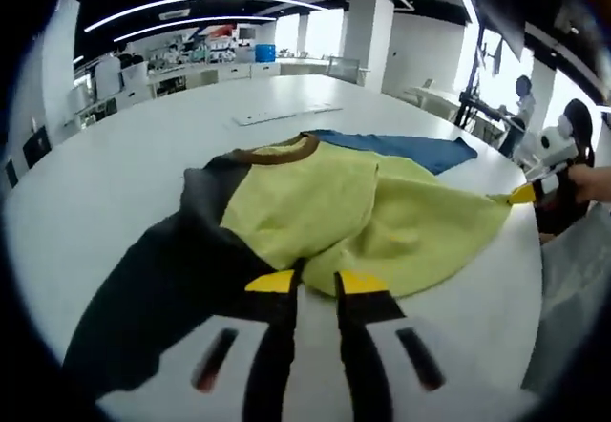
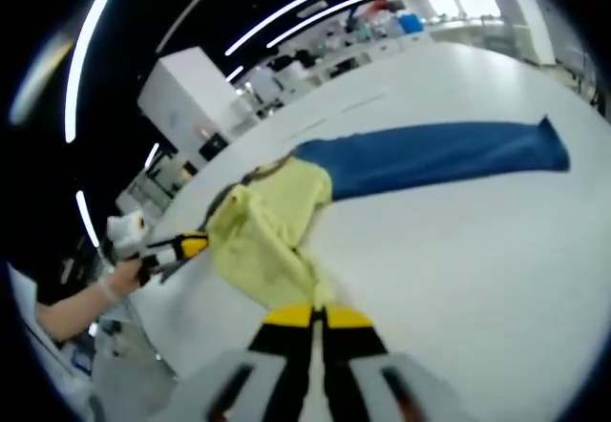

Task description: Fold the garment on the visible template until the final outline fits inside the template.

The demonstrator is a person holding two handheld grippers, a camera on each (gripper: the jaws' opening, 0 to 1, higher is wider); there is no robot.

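Evidently we pinch the garment [image 1: 353,217] hem in both narrow claws, left claw [image 1: 315,282] and right claw [image 2: 316,317], stretching it flat over the counter [image 1: 134,155] for folding.

This is a large open-plan lab or office hall. Long curved light strips [image 1: 181,7] run across a dark ceiling, and white square pillars [image 1: 368,31] stand among rows of white benches [image 1: 220,71] crowded with equipment. A very wide white surface [image 1: 124,145] takes up the foreground. Bright windows [image 1: 496,78] line one side, where a person [image 1: 520,107] stands at a workstation.
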